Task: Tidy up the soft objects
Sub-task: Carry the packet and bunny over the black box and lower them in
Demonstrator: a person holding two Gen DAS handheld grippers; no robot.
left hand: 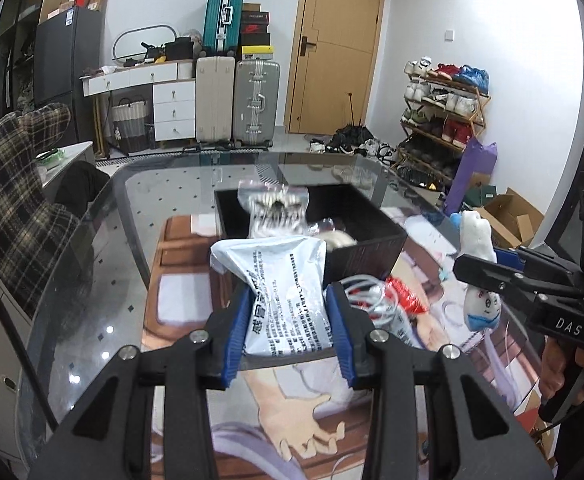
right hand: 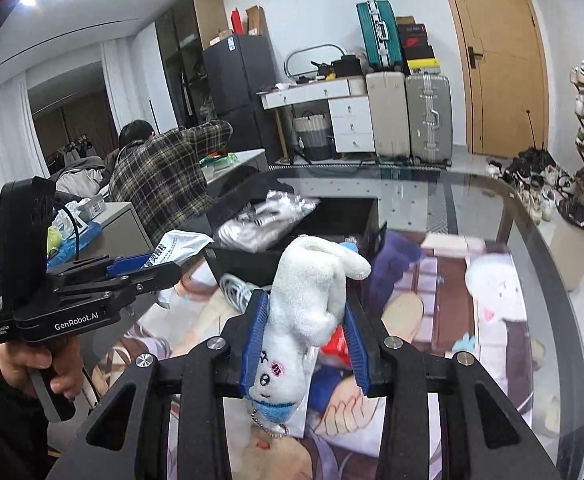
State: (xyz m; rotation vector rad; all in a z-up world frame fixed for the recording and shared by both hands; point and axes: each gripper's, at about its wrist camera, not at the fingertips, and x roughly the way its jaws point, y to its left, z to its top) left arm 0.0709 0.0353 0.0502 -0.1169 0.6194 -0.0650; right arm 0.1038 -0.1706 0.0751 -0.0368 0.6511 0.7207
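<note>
L gripper w/ pouch, R gripper w/ plush

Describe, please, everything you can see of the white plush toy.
The white plush toy is fuzzy, with a stitched face, pink cheek, a blue band and a small metal chain at its lower end. It hangs head-down, limbs up, pinched between the right gripper's blue pads, lifted above the table, near the black box.
</note>
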